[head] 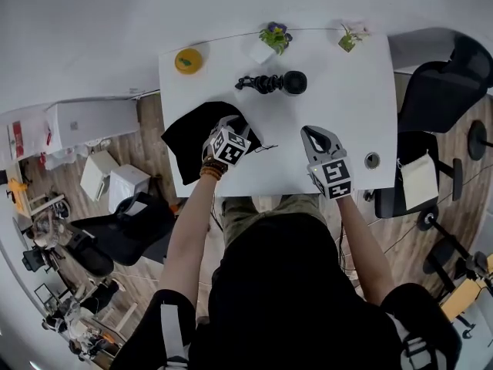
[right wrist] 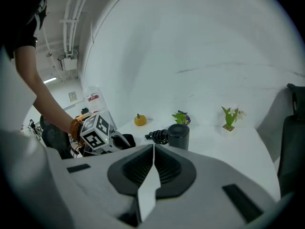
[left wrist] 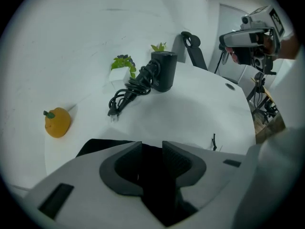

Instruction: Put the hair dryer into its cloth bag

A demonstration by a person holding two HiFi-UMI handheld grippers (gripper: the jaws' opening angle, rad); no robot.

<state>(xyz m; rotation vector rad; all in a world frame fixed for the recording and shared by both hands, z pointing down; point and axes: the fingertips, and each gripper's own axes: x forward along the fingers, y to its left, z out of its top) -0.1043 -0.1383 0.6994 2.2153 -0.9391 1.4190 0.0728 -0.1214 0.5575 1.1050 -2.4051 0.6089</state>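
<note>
The black hair dryer stands at the table's far middle, with its coiled cord lying to its left. The left gripper view shows the dryer and cord beyond the jaws. The black cloth bag lies flat at the table's left front edge. My left gripper points steeply down over the bag's right part, its jaws apart. The dark cloth shows under and between them. My right gripper hovers over bare table to the right, shut with nothing in it. In the right gripper view the dryer is ahead.
An orange fruit-shaped object sits at the far left corner. Two small potted plants stand along the far edge. A round cable hole is near the right edge, and black chairs stand beyond it. A thin drawstring trails from the bag.
</note>
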